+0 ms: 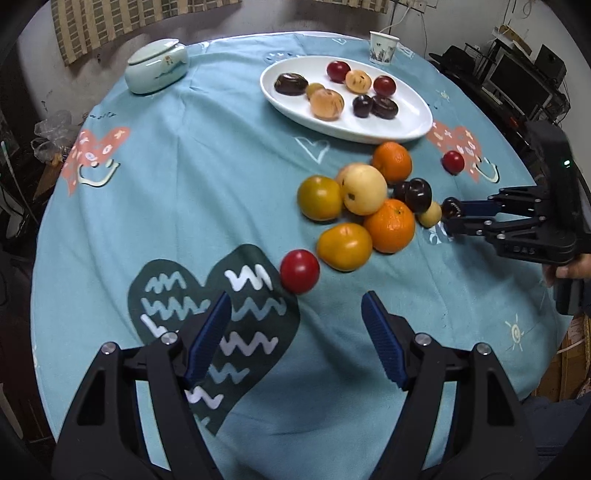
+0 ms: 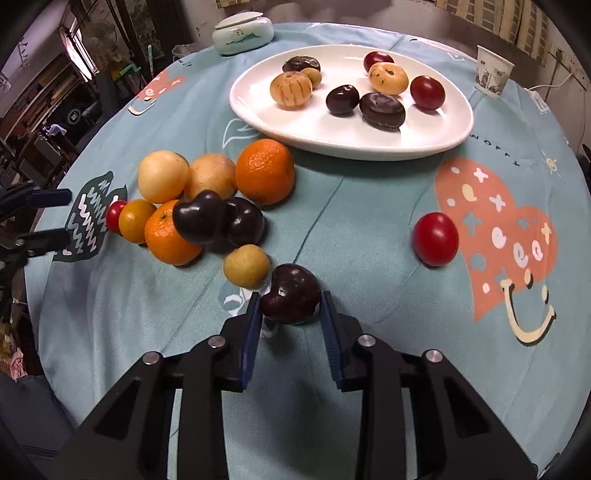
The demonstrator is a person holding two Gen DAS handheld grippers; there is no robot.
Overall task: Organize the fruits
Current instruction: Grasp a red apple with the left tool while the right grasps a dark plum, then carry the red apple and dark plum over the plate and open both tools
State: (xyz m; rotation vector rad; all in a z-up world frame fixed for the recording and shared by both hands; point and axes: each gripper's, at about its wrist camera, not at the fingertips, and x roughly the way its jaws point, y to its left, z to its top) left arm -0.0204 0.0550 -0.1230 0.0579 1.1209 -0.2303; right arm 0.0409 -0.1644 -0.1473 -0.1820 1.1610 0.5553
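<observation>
A white oval plate (image 1: 413, 122) (image 2: 443, 136) holds several small fruits. A pile of oranges, yellow fruits and dark plums (image 1: 369, 206) (image 2: 207, 199) lies on the blue cloth in front of it. My right gripper (image 2: 291, 306) (image 1: 448, 218) is shut on a dark plum (image 2: 291, 293) (image 1: 451, 207) just off the cloth, beside a small yellow fruit (image 2: 246, 266). My left gripper (image 1: 295, 310) is open and empty, just short of a red fruit (image 1: 300, 271). Another red fruit (image 2: 436, 239) (image 1: 453, 161) lies apart on the right.
A pale lidded jar (image 1: 155, 70) (image 2: 242, 31) stands at the table's far side. A paper cup (image 1: 383, 47) (image 2: 493, 75) stands behind the plate. The round table's edge drops off to cluttered shelves and equipment all round.
</observation>
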